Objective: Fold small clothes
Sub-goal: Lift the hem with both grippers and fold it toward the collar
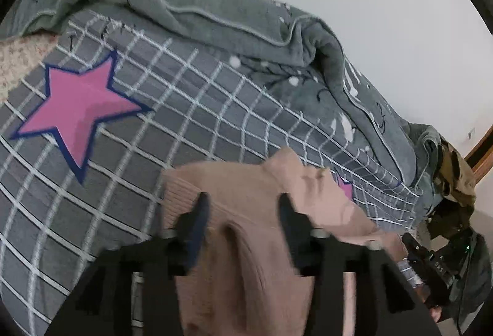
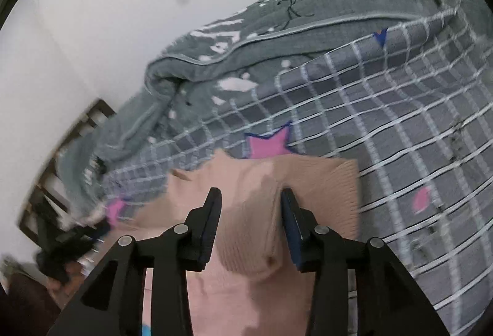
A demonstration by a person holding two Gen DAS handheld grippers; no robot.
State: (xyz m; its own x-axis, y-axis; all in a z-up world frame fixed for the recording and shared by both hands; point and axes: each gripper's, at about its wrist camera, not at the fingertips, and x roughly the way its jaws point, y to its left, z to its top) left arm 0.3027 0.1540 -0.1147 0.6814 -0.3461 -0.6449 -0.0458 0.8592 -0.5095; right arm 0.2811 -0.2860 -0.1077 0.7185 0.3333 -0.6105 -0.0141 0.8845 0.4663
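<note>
Since it's a dusty-pink ribbed knit top (image 1: pixel 246 212), I'd bet it handles like any small sweater: light, floppy, a bit stretchy, zero stiffness, and not slippery because the ribbing gives the pads something to bite. Nothing fragile here, worst case you snag or stretch it.

Right now it's lying on the bed, on the grey sheet with the white grid and pink stars (image 1: pixel 138 126), near side, with a rumpled grey-green fleece blanket (image 1: pixel 215 9) bunched along the far edge. A ribbed hem edge runs along the right in the right wrist view and along the left in the left wrist view.

Both tools sit over the fabric. The left hand-held gripper (image 1: pixel 243 206) has its jaws spread with knit showing between them, pads not pressing on it as far as I can tell. The right hand-held gripper (image 2: pixel 251 200) is the same, parted, with a raised ridge of knit in the gap.

Where to grab: I'd pinch the thick ribbed hem or a seam, 1 corner per gripper, not the middle, since a mid-panel pinch just drags a tent of fabric up.
</note>
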